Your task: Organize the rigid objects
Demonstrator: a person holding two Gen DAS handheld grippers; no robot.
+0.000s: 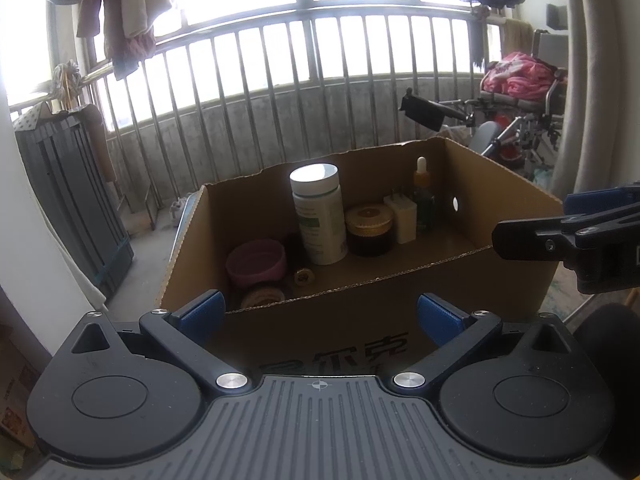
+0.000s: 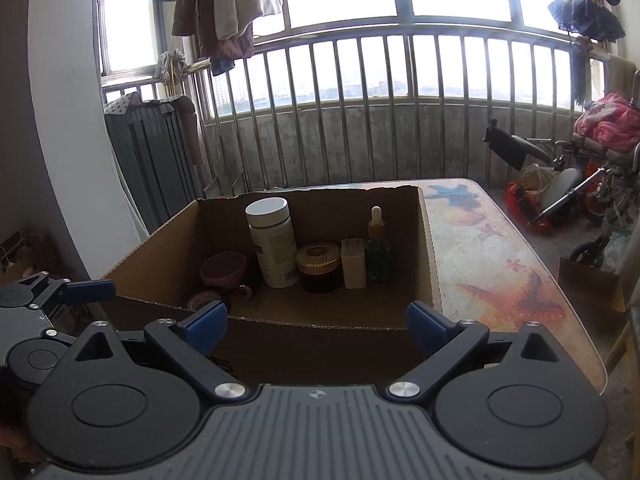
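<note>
An open cardboard box (image 1: 360,312) (image 2: 132,256) stands on the table. Inside stand a white pill bottle (image 1: 320,216) (image 2: 274,248), a dark jar with a gold lid (image 1: 369,230) (image 2: 319,266), a white plug adapter (image 1: 403,216) (image 2: 353,263), a green dropper bottle (image 1: 424,196) (image 2: 378,252), a pink bowl (image 1: 256,262) (image 2: 223,268) and small round items (image 1: 262,298) (image 2: 205,299). My left gripper (image 1: 320,316) is open and empty before the box's near wall. My right gripper (image 2: 318,324) is open and empty at the box's near wall; it also shows in the left wrist view (image 1: 560,236).
The table (image 2: 500,264) has a starfish-print top to the right of the box. A balcony railing (image 2: 360,112) runs behind. A wheelchair (image 2: 580,184) with pink cloth stands right. A grey folded rack (image 2: 152,160) stands left. Clothes (image 2: 228,8) hang above.
</note>
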